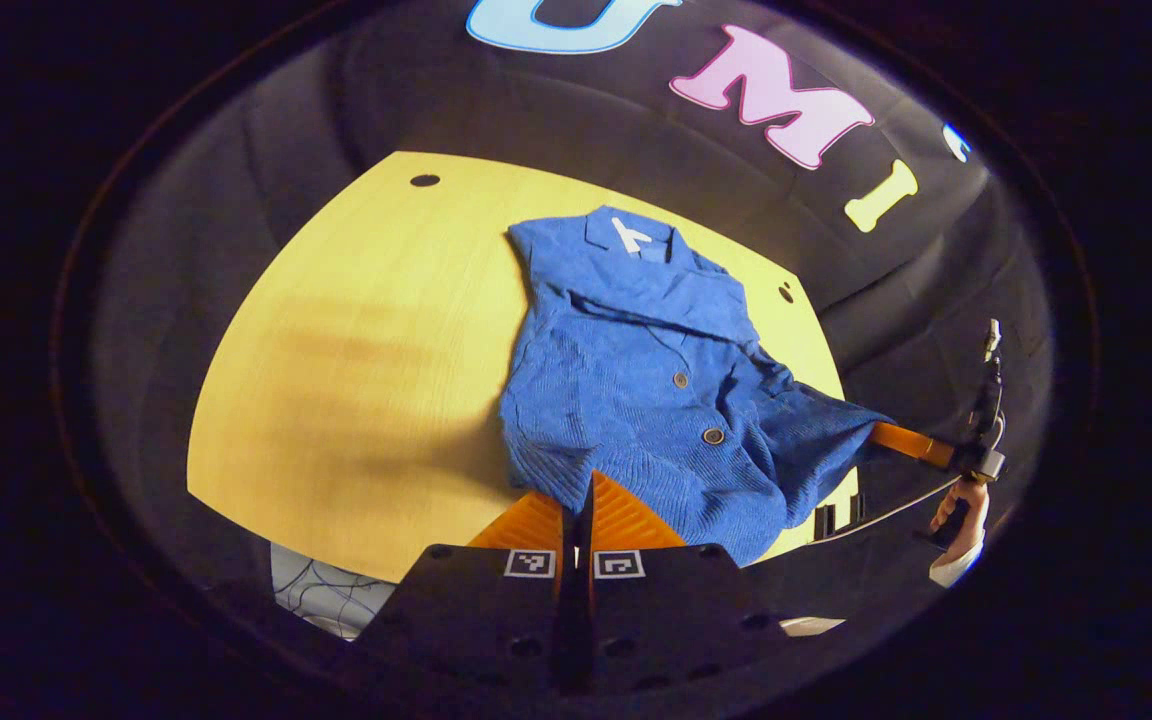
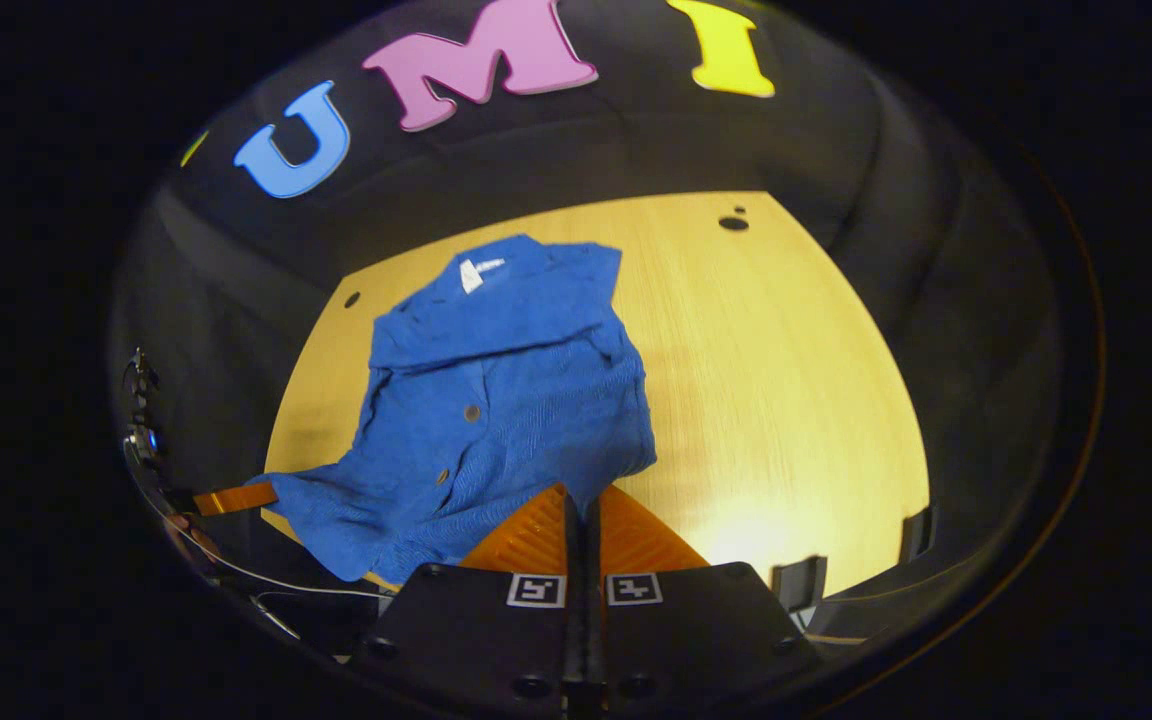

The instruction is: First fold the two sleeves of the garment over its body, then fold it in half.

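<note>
We see both grippers pinching the blue garment hem at 6 o'clock: left gripper; right gripper; sleeves folded in.

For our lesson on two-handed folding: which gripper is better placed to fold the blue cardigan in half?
Neither leads: left gripper and right gripper each pinch a hem corner of the cardigan, so both should probably lift toward the collar.

My left tool covers the cardigan hem; can't tell if it pinches cloth. Label too small to read.
</note>
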Demonstrator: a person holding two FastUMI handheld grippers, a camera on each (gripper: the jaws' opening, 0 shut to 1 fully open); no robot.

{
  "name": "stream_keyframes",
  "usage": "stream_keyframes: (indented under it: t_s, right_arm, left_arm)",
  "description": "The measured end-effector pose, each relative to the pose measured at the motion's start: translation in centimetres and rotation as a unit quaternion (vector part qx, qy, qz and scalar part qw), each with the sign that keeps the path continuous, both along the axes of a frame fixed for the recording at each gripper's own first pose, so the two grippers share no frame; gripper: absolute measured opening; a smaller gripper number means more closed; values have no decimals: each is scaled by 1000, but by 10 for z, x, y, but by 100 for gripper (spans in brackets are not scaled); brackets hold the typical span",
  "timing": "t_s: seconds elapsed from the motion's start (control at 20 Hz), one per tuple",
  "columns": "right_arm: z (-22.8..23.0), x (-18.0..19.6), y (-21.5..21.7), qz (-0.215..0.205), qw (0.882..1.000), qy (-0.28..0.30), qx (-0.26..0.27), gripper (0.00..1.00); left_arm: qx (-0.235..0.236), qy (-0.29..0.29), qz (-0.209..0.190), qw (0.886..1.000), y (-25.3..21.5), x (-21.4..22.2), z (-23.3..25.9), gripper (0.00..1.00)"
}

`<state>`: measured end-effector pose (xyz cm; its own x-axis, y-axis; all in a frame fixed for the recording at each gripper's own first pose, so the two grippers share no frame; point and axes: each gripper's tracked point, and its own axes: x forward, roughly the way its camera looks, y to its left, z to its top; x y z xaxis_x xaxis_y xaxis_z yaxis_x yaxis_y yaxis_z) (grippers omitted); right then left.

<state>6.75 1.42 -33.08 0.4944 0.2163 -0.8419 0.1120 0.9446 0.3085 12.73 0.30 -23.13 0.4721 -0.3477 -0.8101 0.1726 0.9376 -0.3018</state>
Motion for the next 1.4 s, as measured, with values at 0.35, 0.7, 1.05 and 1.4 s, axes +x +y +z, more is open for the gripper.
stream_keyframes:
  t_s: [0.35, 0.7, 1.05, 1.4]
  right_arm:
    - [98, 130, 13, 18, 984, -163, -63, 1]
    - [-19, 273, 3, 25, 990, -109, -86, 0]
    - [-166, 348, -12, 29, 997, -30, -61, 1]
    - [-216, 385, 7, 10, 1000, -4, 9, 13]
  left_arm:
    - [21, -150, -40, 988, -4, 113, 106, 0]
    - [45, -96, 19, 994, -17, 225, 61, 0]
    - [33, 28, 112, 993, -13, 323, -55, 0]
    - [27, 34, 129, 991, -23, 369, -93, 5]
